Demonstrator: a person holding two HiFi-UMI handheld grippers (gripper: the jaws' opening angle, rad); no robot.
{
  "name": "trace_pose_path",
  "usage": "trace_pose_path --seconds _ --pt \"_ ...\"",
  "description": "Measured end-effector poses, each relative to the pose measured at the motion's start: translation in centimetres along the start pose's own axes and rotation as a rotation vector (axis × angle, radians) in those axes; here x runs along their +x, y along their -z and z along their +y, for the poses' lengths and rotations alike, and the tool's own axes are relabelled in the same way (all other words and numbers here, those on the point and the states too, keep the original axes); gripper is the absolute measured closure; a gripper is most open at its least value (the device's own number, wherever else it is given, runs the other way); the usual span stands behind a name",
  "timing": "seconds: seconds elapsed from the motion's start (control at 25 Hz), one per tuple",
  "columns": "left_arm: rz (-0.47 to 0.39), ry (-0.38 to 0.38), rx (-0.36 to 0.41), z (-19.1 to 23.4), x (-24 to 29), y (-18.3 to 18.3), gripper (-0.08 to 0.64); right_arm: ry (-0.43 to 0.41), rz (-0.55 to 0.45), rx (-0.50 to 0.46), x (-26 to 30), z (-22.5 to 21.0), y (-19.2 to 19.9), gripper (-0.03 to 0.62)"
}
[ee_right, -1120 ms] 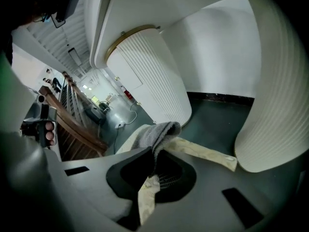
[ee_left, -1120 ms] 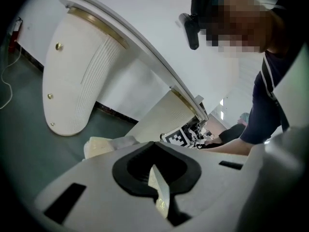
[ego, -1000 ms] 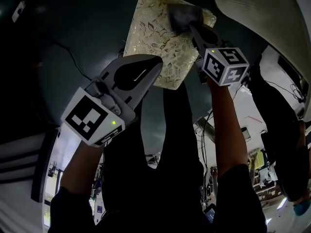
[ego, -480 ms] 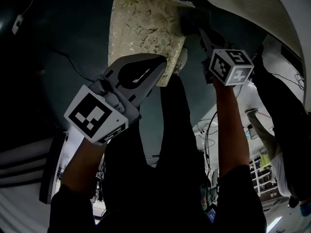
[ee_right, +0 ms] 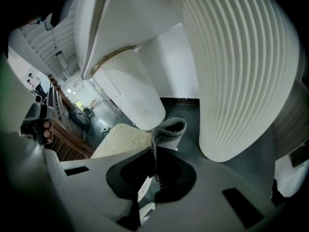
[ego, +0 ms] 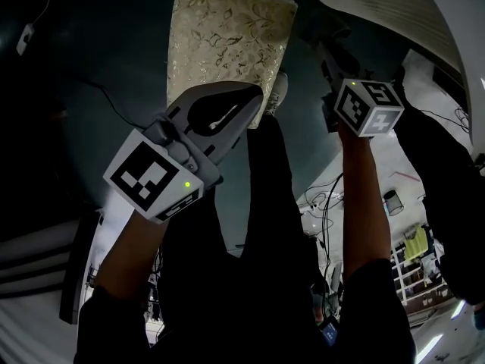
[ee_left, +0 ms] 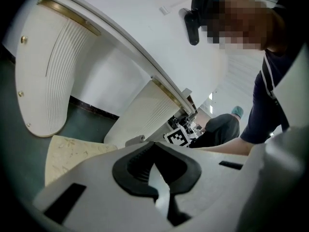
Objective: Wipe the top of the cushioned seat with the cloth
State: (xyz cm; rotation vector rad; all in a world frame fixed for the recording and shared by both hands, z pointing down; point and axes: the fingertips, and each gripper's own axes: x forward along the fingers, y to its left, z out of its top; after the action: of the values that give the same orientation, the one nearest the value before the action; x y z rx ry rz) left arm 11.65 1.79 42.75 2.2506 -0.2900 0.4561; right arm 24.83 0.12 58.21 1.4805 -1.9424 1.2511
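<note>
The place is read as a lab or studio hall with a staged furniture corner. Loose cables (ego: 323, 202) are seen trailing over a pale floor (ego: 390, 169), and cluttered shelves (ego: 411, 265) are stood beyond them. Tall ribbed white panels (ee_right: 241, 57) with gold trim are set on a dark green floor (ee_right: 186, 108) (rather like showroom pieces). A wooden rail (ee_right: 65, 124) and other people (ee_right: 33, 83) are seen farther off.

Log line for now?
left gripper: shut, empty | right gripper: shut on cloth | cloth: beside cushioned seat, right edge
</note>
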Motion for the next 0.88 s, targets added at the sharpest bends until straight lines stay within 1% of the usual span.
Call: trace_pose_path --seconds 0.12,0.2,0.32,0.44,0.56,0.68,0.76,0.88 --pt "-0.01 -0.002 0.004 0.2 -1.8 0.0 0.554 -0.017 -0.024 -0.014 0.0 2.3 -1.1 0.563" --pt "-0.018 -0.006 0.008 0.7 -3.8 0.0 0.554 -0.037 -0.034 -0.022 0.6 5.1 -1.7 0.563" --pt "-0.052 -0.017 0.007 2.0 -6.8 -0.3 0.554 -0.081 -0.038 -0.036 2.4 9.6 -2.2 0.563" --pt "-0.063 -0.053 0.001 3.6 -9.8 0.0 0.554 -0.14 -0.022 -0.045 4.7 14.3 -1.7 0.562" --pt "-0.073 -0.073 -0.011 4.9 -12.7 0.3 0.554 -0.196 -0.003 -0.053 6.9 19.0 -1.2 0.563" --pt "-0.062 -0.11 -0.015 6.7 -15.7 1.3 0.554 -0.246 0.02 -0.061 9.1 23.4 -0.3 0.563" --pt "-0.064 -0.125 -0.02 7.7 -17.1 1.7 0.554 -0.268 0.037 -0.068 10.4 25.5 0.4 0.563" --pt "-0.072 -0.137 -0.03 8.9 -18.4 2.4 0.554 -0.277 0.069 -0.079 12.0 27.0 1.8 0.563"
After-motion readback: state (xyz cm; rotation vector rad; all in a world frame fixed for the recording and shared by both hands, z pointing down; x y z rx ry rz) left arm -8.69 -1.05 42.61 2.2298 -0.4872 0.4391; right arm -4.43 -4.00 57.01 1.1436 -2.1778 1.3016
